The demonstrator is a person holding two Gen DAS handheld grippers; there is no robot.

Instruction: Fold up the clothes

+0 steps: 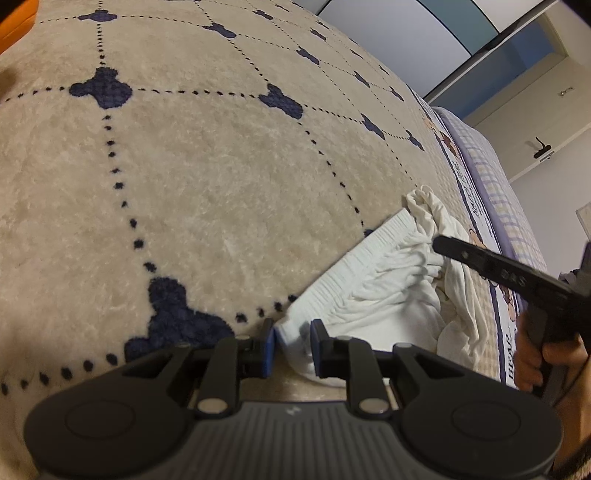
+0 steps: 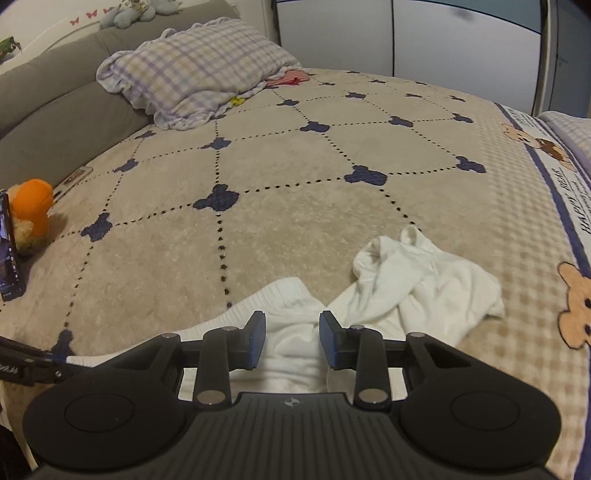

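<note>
Bed, grey headboard, perhaps wardrobes

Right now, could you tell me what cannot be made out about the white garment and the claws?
- White garment: its near part is hidden behind the right claw in the right wrist view, so its type is unclear.
- Left claw: whether its pads pinch the waistband corner is unclear in the left wrist view.
- Right wrist view: the left claw is cut off by the left edge.
</note>
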